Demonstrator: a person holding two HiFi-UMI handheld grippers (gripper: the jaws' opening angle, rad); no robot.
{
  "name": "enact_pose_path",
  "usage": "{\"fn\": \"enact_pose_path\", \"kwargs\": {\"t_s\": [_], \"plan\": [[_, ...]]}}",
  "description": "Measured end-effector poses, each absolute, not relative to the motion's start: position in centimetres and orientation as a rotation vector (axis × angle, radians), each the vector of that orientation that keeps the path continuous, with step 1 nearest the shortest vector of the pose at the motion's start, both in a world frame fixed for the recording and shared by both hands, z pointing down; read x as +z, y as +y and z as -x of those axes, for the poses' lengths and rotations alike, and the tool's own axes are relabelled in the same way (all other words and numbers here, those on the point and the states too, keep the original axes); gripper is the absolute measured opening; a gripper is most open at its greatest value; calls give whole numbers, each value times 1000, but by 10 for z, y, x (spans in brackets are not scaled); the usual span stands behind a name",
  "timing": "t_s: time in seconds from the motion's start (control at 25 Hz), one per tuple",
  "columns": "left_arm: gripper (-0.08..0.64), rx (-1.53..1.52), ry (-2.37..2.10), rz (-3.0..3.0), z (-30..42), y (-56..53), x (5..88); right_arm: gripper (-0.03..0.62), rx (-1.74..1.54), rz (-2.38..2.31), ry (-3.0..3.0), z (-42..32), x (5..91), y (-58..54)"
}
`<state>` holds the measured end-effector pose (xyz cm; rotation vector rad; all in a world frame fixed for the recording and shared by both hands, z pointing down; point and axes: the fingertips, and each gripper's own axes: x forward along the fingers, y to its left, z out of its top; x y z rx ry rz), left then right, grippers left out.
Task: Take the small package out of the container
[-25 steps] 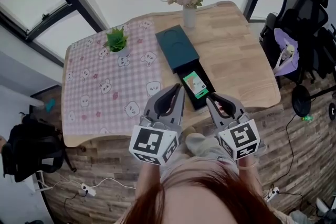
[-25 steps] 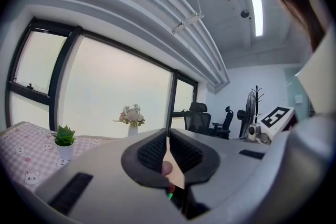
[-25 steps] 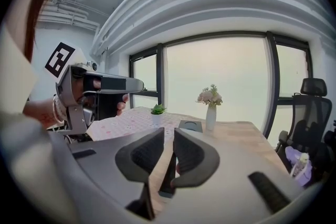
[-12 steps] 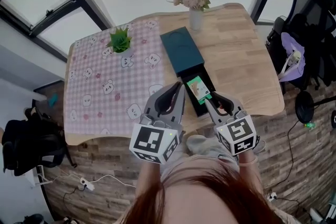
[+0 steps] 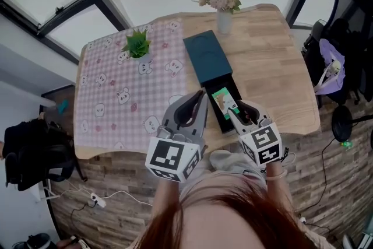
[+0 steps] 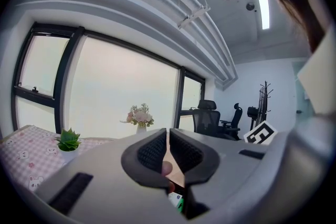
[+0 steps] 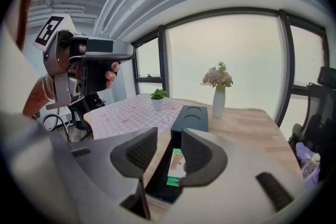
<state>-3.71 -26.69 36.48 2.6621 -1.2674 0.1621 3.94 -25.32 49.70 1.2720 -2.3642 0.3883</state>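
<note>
A dark teal container (image 5: pixel 206 57) lies on the wooden table, its drawer (image 5: pixel 228 116) pulled out toward me. In the drawer lies the small green package (image 5: pixel 222 100). My right gripper (image 5: pixel 235 108) hovers just above the drawer's near end. Its jaws are opening and nothing is between them. In the right gripper view (image 7: pixel 169 150) the package (image 7: pixel 177 161) shows through the gap, below and beyond the pads. My left gripper (image 5: pixel 200 98) hangs to the left of the drawer. Its jaws (image 6: pixel 168 136) are shut on nothing.
A small potted plant (image 5: pixel 137 45) stands on the pink checked cloth (image 5: pixel 116 102), and a vase of flowers (image 5: pixel 223 13) behind the container. An office chair (image 5: pixel 344 38) is off the table's right end, a black backpack (image 5: pixel 35 154) on the floor at left. The table's front edge (image 5: pixel 134 148) runs under both grippers.
The right gripper has crept forward over the drawer's near end and its jaws have spread. The head view has swung, so the table sits further right. The left gripper stays shut.
</note>
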Motion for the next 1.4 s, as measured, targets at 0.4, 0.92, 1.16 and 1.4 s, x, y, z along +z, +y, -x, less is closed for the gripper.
{"fn": "enact_pose_path", "kwargs": {"t_s": [0.4, 0.92, 1.16, 1.4], "plan": [[20, 190, -1297, -2649, 40, -276, 368, 178, 454, -1209, -2298, -39, 537, -266], [20, 232, -1331, -2625, 47, -291, 375, 227, 519, -1124, -2222, -34, 583, -280], [20, 247, -1334, -2615, 50, -297, 377, 252, 569, -1091, -2186, -30, 606, -285], [21, 260, -1343, -2600, 55, -300, 380, 268, 613, -1085, -2149, -28, 626, -287]]}}
